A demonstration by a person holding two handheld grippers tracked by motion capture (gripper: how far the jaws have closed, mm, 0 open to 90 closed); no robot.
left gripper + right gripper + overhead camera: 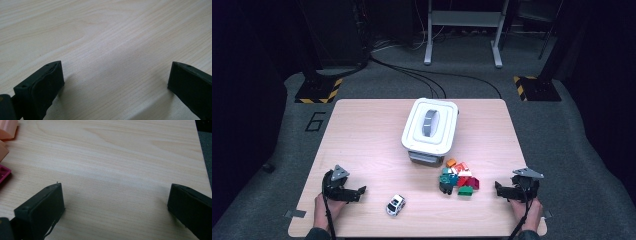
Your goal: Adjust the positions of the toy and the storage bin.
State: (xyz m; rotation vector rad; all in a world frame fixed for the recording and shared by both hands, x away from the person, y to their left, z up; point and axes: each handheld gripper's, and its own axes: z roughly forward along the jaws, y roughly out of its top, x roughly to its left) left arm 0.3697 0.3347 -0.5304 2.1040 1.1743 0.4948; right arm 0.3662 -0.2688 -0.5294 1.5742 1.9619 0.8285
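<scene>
Overhead, pale wooden table (pixel 362 130) amid dark grey floor (pixel 572 130)

Table (pixel 362 130): pale wood-grain laminate, smooth, matt. Bin (pixel 430 131) & bricks (pixel 459 179): smooth plastic, bricks glossy-ish. Left gripper (pixel 115 82) pads matt black rubber-like.

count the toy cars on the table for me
1. The white toy car sits near the table's front edge, between the left gripper and the pile of coloured blocks. Another could be buried in that pile or shut inside the white lidded box.
</scene>
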